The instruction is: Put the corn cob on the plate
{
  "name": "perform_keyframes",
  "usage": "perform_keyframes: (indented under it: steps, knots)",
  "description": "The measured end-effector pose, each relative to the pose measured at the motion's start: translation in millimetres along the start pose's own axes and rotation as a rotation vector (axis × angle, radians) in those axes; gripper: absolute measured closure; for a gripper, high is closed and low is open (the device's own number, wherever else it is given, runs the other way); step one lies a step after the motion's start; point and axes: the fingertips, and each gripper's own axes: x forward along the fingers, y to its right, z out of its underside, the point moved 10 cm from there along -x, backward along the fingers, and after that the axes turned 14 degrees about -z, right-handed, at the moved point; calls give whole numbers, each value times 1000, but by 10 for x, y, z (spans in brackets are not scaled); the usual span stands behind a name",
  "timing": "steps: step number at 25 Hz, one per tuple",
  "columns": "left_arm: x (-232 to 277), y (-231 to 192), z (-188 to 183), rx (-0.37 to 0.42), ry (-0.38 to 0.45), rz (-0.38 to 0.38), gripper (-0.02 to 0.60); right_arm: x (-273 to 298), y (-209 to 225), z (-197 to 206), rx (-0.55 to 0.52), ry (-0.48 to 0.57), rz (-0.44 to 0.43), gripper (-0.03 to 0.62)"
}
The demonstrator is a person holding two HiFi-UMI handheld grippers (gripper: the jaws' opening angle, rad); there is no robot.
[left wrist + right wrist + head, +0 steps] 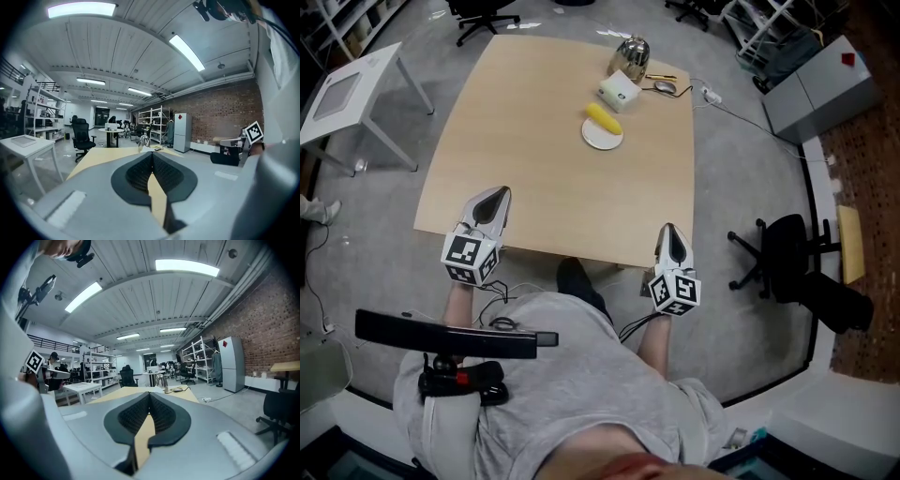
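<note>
The desk has its things grouped toward its far right corner, while the left gripper and the right gripper hover at its near edge, each with its jaws clenched together on nothing. Toward that far corner the white plate already bears the yellow corn cob, which lies across the plate's far side. The cob looks stiff, light and bumpy enough not to slip, so a grip across its middle should suit if it needs shifting.
</note>
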Motion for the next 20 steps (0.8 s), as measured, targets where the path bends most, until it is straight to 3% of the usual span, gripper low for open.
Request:
perform_keyframes:
  steps: [20]
  knots:
    - [-276,-22,-9,25,6,-13,563,-289,-93,17,-5,-13,15,588]
